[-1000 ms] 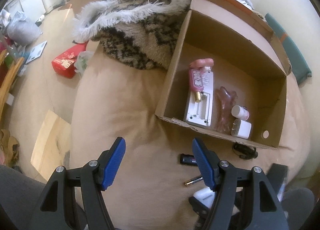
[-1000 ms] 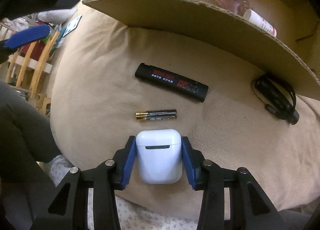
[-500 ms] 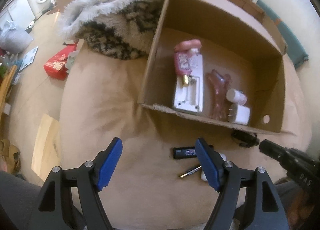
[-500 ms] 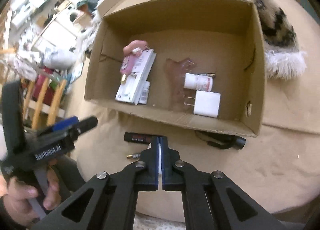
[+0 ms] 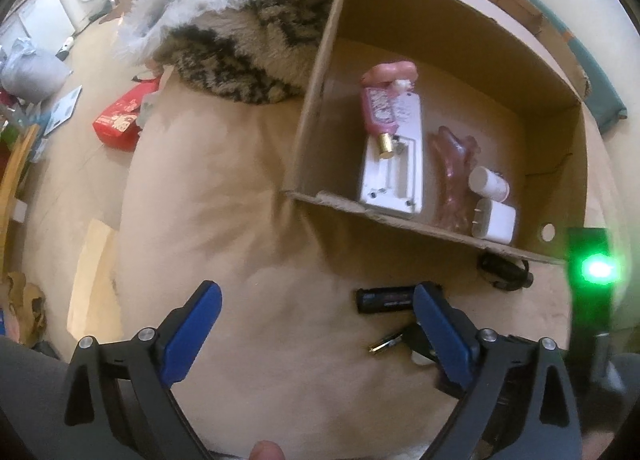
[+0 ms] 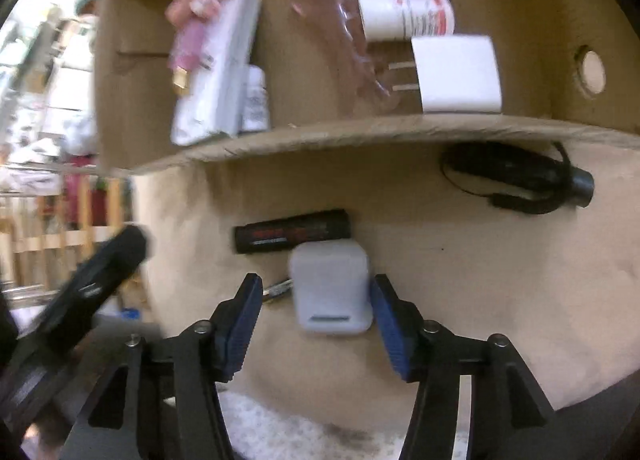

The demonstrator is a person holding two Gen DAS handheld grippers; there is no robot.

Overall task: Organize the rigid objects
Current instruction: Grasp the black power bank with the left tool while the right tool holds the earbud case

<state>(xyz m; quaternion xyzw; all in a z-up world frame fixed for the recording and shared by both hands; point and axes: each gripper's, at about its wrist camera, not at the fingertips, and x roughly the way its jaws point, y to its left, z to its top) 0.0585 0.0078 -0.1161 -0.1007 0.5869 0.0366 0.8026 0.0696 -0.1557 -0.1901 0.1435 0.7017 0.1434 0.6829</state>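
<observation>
the white earbud case [image 6: 330, 288] lies just short of the cardboard box [image 6: 360, 132], touching the black lighter [image 6: 292, 231]. it sits between the opening, unclamped pads of the right gripper [image 6: 316, 314]. the left gripper [image 5: 316, 324], opening and empty, is farther off.

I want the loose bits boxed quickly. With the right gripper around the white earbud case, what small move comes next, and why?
Probably close the right gripper on the earbud case. Its jaws are opening with the case between them, one pad near its side and the other apart, so nothing is gripped yet. The case lies on the cushion outside the box, beside the black battery.
</observation>
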